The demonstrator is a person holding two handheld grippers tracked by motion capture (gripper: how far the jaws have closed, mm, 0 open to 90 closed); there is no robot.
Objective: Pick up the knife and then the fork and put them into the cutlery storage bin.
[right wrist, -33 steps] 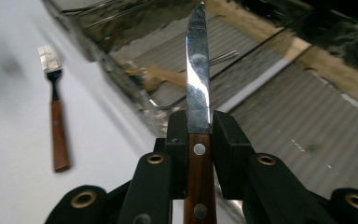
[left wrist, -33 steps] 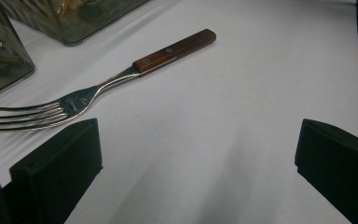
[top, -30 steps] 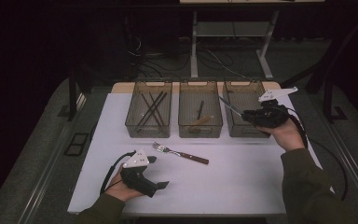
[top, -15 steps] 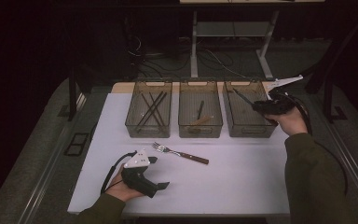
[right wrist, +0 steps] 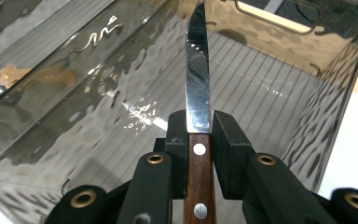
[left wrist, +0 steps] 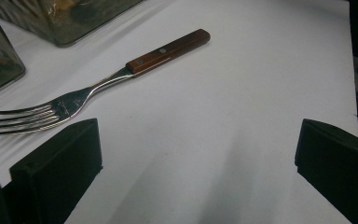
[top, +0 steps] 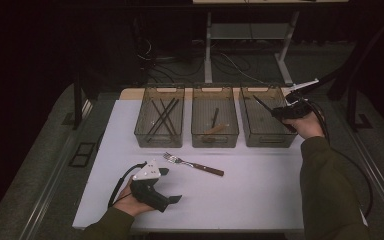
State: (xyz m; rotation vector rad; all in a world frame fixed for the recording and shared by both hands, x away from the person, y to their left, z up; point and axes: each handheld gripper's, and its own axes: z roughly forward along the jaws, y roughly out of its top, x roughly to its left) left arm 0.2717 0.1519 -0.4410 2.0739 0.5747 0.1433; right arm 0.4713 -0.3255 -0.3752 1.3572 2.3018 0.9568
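The right tool (right wrist: 199, 128) was clamped on a knife (right wrist: 198, 93) at the top of its wooden handle, the blade running straight ahead of the jaws with its tip aimed into the right-hand bin (right wrist: 279, 60). In the high view the knife (top: 263, 106) was a thin dark line slanting up and left from the right tool (top: 286, 113) over that bin (top: 265, 141); the rivets and shiny blade were plain in the right gripper view. The left tool (top: 166, 199) rested on the table (top: 260, 195), jaws wide apart and empty. A fork (left wrist: 98, 86) lay ahead of it, tines nearest, wooden handle pointing away; the high view placed the fork (top: 192, 163) before the middle bin (top: 214, 140).
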